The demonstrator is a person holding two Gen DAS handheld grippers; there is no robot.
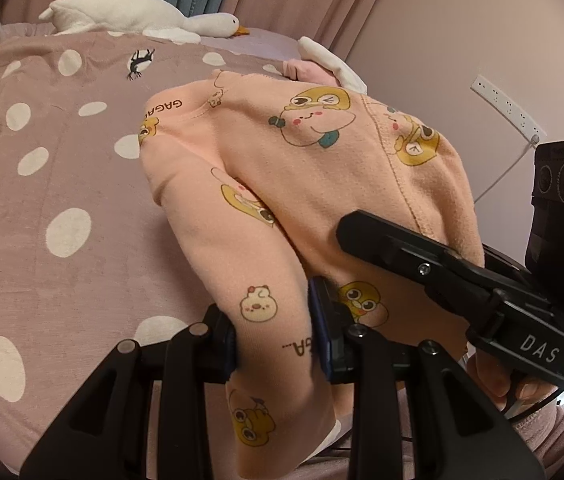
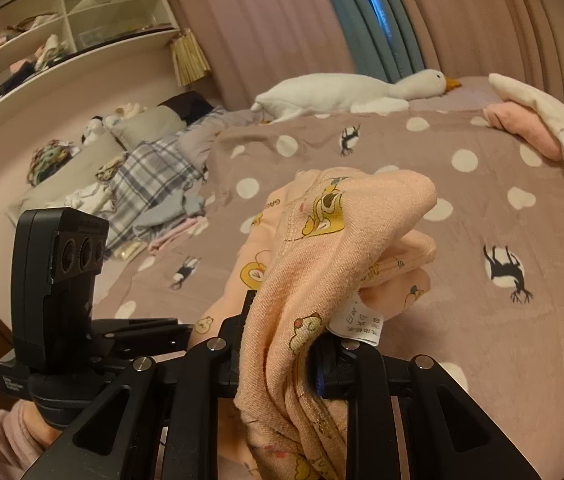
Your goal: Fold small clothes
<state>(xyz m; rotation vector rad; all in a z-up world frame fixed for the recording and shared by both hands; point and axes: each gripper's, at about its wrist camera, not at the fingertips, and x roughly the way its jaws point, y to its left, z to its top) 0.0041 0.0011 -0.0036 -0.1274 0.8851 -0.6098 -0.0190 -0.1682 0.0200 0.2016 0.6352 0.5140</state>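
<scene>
A small peach garment (image 1: 282,168) printed with yellow cartoon animals hangs lifted above the bed. My left gripper (image 1: 278,332) is shut on a bunched fold of it, cloth draping below the jaws. In the left wrist view my right gripper (image 1: 434,256) comes in from the right, its fingers buried in the cloth. In the right wrist view my right gripper (image 2: 278,356) is shut on a thick bunch of the same garment (image 2: 322,248), a white care label (image 2: 356,326) hanging beside it. The left gripper's camera body (image 2: 58,272) stands at the left.
The bed has a mauve cover with white dots (image 1: 62,200). A white goose plush (image 2: 346,92) lies at its far side. Folded pink and white clothes (image 2: 530,120) sit at the far right. A heap of clothes and plaid fabric (image 2: 146,188) lies left, below shelves (image 2: 62,28).
</scene>
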